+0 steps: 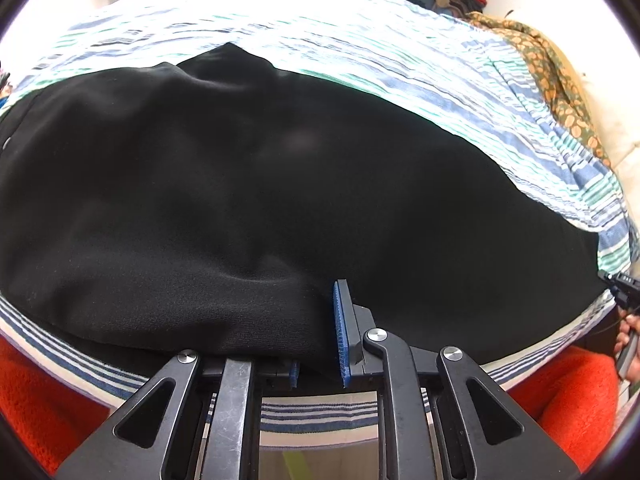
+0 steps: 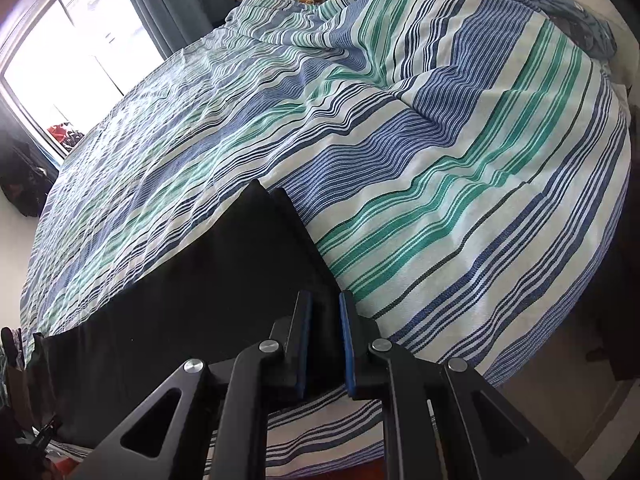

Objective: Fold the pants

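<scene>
The black pants (image 1: pixel 260 184) lie spread across the striped bedsheet (image 1: pixel 360 40). My left gripper (image 1: pixel 320 320) is at the near edge of the pants; black fabric is draped over its left finger and bunched between the blue pads, the right pad (image 1: pixel 343 328) showing. In the right wrist view the pants (image 2: pixel 224 272) run as a long black strip toward the lower left. My right gripper (image 2: pixel 325 336) straddles the strip's right edge near the leg end, fingers slightly apart with black fabric between them.
The striped sheet (image 2: pixel 460 152) covers the bed, wrinkled. An orange-patterned cloth (image 1: pixel 560 80) lies at the far right edge. A red rug (image 1: pixel 568 392) is below the bed edge. A window (image 2: pixel 68 48) and curtain are beyond the bed.
</scene>
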The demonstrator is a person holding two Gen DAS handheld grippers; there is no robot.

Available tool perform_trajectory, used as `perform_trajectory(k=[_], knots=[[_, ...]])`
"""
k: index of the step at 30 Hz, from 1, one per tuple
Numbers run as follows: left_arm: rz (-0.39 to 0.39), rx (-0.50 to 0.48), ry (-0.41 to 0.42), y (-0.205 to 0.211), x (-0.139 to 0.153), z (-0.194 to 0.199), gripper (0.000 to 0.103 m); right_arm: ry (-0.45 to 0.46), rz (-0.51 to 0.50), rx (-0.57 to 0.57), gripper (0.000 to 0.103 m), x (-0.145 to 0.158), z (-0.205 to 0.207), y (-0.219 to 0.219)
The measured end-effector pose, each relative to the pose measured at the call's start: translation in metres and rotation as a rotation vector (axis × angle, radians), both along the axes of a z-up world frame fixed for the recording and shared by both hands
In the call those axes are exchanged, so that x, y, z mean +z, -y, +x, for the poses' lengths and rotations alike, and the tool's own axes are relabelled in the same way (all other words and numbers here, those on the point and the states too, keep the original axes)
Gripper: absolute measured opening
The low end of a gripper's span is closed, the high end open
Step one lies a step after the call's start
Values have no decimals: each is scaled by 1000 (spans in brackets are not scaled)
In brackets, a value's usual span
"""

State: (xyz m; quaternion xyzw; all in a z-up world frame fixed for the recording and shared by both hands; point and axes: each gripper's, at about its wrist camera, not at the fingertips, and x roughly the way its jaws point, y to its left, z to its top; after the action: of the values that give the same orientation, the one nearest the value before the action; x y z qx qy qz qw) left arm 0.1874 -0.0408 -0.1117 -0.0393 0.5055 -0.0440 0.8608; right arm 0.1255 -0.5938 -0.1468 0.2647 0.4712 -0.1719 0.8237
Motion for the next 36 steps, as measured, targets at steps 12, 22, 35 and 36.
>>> perform_trajectory(k=[12,22,35,36], knots=[[57,-7,-100,-23,40,-39,66,106,-104,-45,37,34,-33,-2],[225,59,-44,-45,30,26,72,4,133,188,37,-4,17,-37],[222,-319,15,119,61,25,82,72,335,39,36,-35,0,-13],[208,-350,6,136,61,36,82,61,318,45,36,-33,3,-14]])
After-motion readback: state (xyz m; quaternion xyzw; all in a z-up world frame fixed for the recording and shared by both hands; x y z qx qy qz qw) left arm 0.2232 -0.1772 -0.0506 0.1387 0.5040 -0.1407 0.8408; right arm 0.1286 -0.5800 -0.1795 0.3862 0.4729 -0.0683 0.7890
